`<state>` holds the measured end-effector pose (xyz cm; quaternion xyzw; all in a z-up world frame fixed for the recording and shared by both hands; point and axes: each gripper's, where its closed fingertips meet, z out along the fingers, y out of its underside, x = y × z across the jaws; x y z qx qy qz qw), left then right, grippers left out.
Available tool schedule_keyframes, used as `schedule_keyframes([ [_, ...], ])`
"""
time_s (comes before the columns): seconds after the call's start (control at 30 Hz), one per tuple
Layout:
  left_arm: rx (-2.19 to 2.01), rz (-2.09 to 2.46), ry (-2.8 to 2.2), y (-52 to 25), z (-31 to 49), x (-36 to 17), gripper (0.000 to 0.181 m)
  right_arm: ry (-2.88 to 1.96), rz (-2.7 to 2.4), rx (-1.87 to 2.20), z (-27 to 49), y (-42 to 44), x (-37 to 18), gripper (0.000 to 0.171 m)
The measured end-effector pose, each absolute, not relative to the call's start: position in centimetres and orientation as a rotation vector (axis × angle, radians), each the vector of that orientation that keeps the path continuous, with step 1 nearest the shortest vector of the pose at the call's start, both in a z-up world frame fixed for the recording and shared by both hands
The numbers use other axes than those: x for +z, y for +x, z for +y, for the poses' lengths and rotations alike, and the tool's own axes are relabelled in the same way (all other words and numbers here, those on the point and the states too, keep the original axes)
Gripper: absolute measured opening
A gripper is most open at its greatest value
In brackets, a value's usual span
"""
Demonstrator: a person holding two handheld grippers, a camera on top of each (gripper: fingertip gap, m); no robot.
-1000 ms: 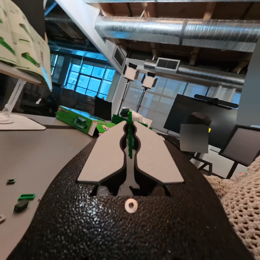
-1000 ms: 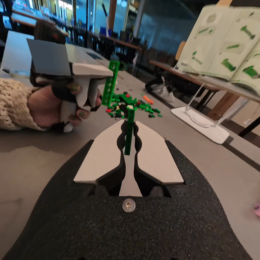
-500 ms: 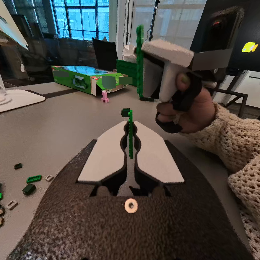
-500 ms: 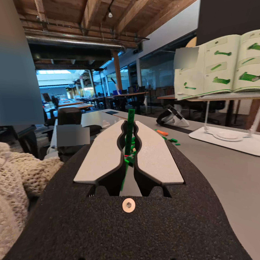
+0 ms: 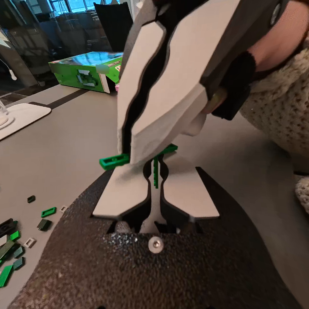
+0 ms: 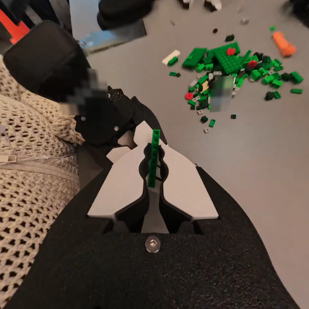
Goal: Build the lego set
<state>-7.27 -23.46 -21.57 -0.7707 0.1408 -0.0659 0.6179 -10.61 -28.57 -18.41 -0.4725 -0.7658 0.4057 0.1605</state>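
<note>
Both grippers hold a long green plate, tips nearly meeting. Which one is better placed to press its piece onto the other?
Probably the right gripper: it comes down from above with its green plate lying across the left gripper, whose own strip stands edge-up beneath, suited to bracing.

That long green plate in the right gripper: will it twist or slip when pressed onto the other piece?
The long green plate is thin and looks stiff, so bending seems unlikely. The right gripper pinches only its narrow faces, with one end protruding, so a push there may pivot it.
</note>
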Motion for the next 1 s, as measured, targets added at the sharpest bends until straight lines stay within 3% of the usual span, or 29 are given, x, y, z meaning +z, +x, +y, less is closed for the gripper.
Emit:
schedule_keyframes([
  [0.23, -0.181, 0.275, -1.729, -7.8, -23.6, -20.9, 0.003, -1.338, -2.359, 0.963, -29.2, -10.9, -18.5, 0.012],
  [0.37, -0.258, 0.281, -1.672, -7.4, -23.9, -20.1, 0.004, -1.244, -2.432, 1.075, -29.3, -10.5, -16.6, 0.02],
  [0.67, -0.499, 0.332, -1.513, -5.7, -25.2, -18.0, 0.003, -1.042, -2.805, 1.18, -27.9, -9.9, -15.3, 0.021],
  [0.9, -0.816, 0.578, -1.347, -1.6, -28.6, -16.0, 0.003, -0.322, -2.936, 1.3, -30.3, -8.3, -13.9, 0.025],
  [1.0, -0.843, 0.538, -1.34, -2.1, -28.6, -15.5, 0.003, -0.519, -3.006, 1.425, -30.8, -8.2, -14.1, 0.027],
])
